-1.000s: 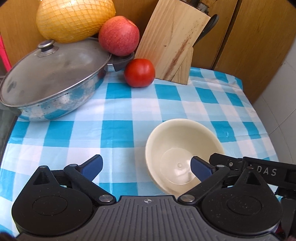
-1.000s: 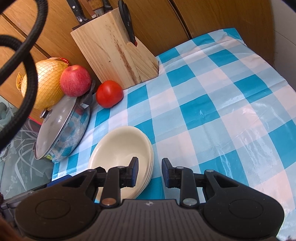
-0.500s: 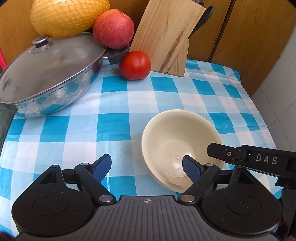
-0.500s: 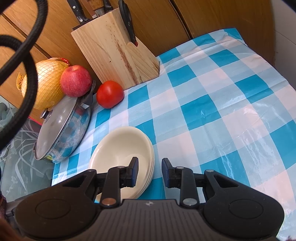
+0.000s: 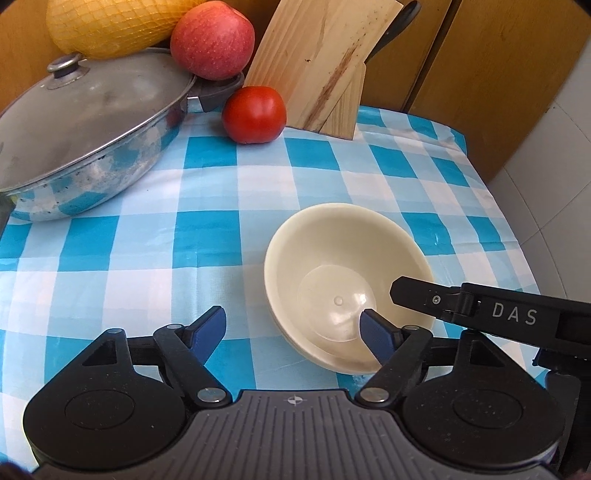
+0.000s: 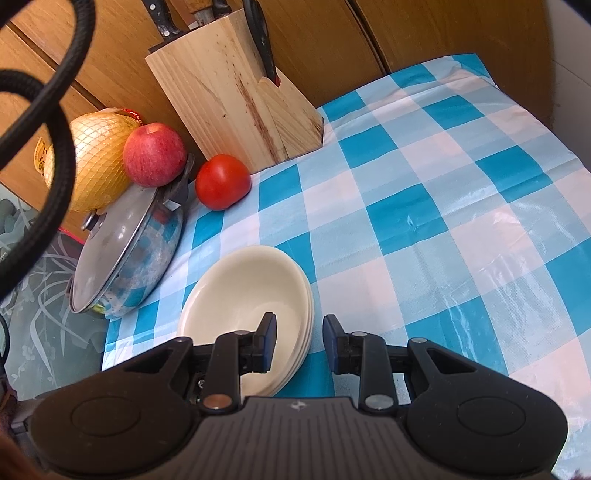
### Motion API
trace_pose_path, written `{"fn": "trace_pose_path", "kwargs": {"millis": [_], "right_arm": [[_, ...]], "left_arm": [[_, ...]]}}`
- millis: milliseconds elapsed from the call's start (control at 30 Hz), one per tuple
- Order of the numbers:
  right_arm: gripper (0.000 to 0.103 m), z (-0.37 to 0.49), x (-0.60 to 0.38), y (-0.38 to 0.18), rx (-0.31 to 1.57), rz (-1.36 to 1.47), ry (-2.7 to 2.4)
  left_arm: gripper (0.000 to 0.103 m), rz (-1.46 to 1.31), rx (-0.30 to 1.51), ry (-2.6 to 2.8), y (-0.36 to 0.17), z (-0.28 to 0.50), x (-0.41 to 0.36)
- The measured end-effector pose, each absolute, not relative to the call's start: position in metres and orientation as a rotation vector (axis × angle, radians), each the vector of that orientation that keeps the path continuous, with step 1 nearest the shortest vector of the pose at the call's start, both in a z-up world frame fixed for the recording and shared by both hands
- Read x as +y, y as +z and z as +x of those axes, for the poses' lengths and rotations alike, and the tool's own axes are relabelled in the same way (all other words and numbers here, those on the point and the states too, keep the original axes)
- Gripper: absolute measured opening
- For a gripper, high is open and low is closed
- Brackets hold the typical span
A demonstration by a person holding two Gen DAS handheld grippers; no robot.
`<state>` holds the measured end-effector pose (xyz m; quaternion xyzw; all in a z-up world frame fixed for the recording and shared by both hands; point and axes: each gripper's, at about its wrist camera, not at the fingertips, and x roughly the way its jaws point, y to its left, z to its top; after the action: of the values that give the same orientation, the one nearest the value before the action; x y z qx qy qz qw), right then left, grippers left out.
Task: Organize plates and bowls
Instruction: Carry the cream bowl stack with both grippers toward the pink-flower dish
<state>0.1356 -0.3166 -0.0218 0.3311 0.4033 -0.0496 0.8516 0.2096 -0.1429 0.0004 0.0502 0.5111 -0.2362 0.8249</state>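
A stack of cream bowls (image 5: 332, 258) sits on the blue checked tablecloth; it also shows in the right wrist view (image 6: 243, 295). My left gripper (image 5: 293, 330) is open, its right finger over the bowl's inside and its left finger outside over the cloth. My right gripper (image 6: 299, 341) is open, straddling the stack's right rim, one finger inside and one outside. The right gripper's finger (image 5: 461, 299) reaches over the bowl's right edge in the left wrist view. Neither gripper holds anything.
A lidded steel pan (image 5: 85, 129) stands at the left, with an apple (image 5: 212, 38) and a netted yellow fruit (image 5: 110, 26) behind it. A tomato (image 5: 255, 114) and a wooden knife block (image 5: 325, 62) stand at the back. The table's right edge (image 5: 517, 240) is near.
My left gripper has drawn back and a little left, so the bowls sit farther ahead. The right gripper has barely moved, and its jaws have stayed the same.
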Motion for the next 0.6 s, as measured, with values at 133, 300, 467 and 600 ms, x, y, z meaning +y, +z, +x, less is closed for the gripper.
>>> {"fn": "trace_pose_path", "kwargs": {"millis": [133,300,467,600], "right_arm": [[0.027,0.1374,-0.3146,-0.0232,0.851,0.692,-0.1],[0.023,0.1423,-0.3139,-0.0292,0.864,0.713,-0.087],[0.018,0.1431,-0.3135,-0.0317,0.871,0.714,-0.088],[0.015,0.144,-0.3141,-0.0319,0.873,0.71,-0.093]], "left_arm": [[0.079,0.103,1.1,-0.497,-0.0026,0.2112,-0.1437],[0.069,0.097,1.115,-0.509,-0.0054,0.2127,-0.1473],[0.053,0.069,1.138,-0.538,-0.0091,0.2161,-0.1495],[0.045,0.069,1.136,-0.525,-0.0104,0.2179,-0.1517]]}}
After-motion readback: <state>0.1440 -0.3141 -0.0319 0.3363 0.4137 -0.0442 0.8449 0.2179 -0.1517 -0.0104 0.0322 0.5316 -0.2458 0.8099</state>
